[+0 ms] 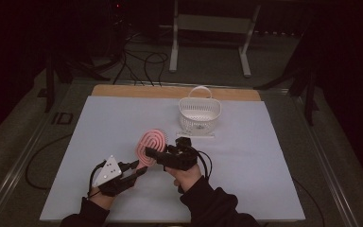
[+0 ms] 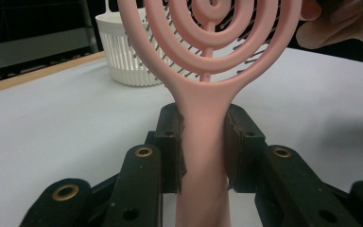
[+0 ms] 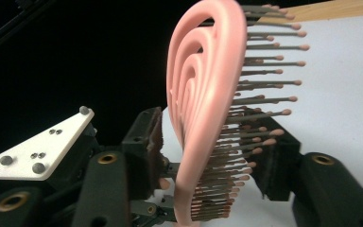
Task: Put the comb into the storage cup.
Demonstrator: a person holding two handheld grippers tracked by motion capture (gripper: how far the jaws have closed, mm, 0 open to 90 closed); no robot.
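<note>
The pink plastic hairbrush with a looped open head and grey bristles [image 1: 150, 145] is held above the pale blue table cover [image 1: 99, 132], near the white slatted plastic basket with a handle [image 1: 199, 113]. The left gripper [image 2: 203, 142] clamps its handle tightly between both pads. The right gripper [image 3: 208, 142] straddles the brush head, one jaw against the pink back, the other among the bristles.

The left gripper [image 2: 203, 142] clamps the handle of a pink brush [image 2: 203, 80] between its two black jaws, pads pressed against both sides. The brush stands upright, its ringed head rising out of the top edge, bristles showing behind. A white basket [image 2: 123, 52] sits beyond on the pale table [image 2: 52, 123]. A hand [image 2: 342, 23] shows at upper right.
</note>
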